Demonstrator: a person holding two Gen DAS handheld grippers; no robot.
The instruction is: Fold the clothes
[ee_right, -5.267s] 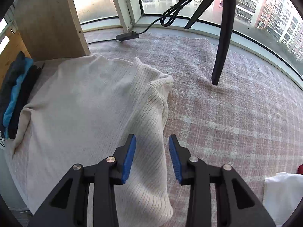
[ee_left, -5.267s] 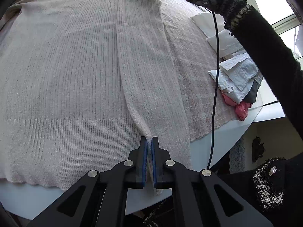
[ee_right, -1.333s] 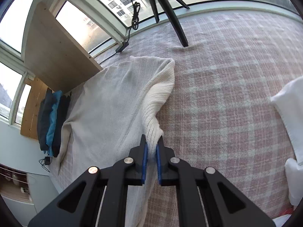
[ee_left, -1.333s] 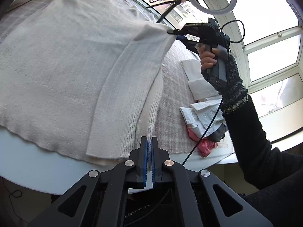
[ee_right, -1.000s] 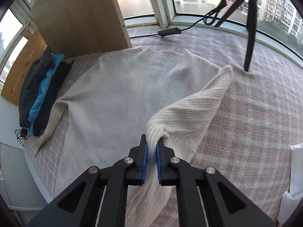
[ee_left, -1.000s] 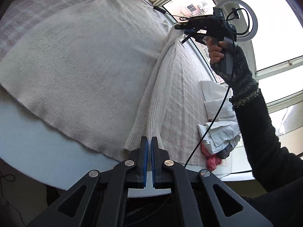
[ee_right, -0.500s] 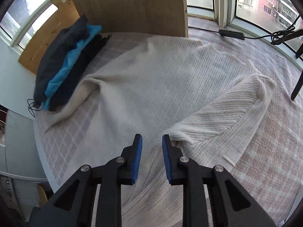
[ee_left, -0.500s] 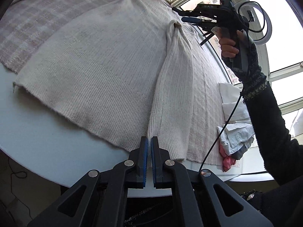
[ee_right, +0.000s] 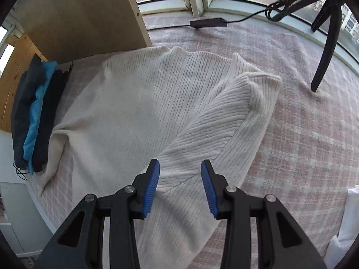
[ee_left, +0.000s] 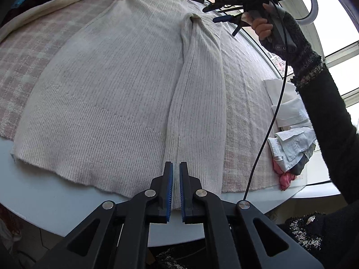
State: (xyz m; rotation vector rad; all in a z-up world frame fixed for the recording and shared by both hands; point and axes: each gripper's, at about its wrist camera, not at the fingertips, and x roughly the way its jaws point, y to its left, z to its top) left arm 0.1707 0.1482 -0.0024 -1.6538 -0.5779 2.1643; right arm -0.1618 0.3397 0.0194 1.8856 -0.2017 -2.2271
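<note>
A cream ribbed sweater lies flat on the plaid-covered table. Its right side and sleeve are folded inward as a long strip over the body. My left gripper sits at the hem of that strip, its blue pads a narrow gap apart, with no cloth visibly pinched. A hand holds my right gripper above the shoulder end of the fold. In the right wrist view the right gripper stands wide open, empty, over the folded sleeve. The sweater body spreads to the left.
A loose pile of light and pink clothes and folded white cloth lie at the table's right. A dark and blue stack lies beside a wooden panel. A tripod leg and power adapter stand near the window.
Both grippers carried the sweater's right side inward and laid it down on the body. The right gripper let go and opened wide. The left gripper's pads parted slightly at the hem.
</note>
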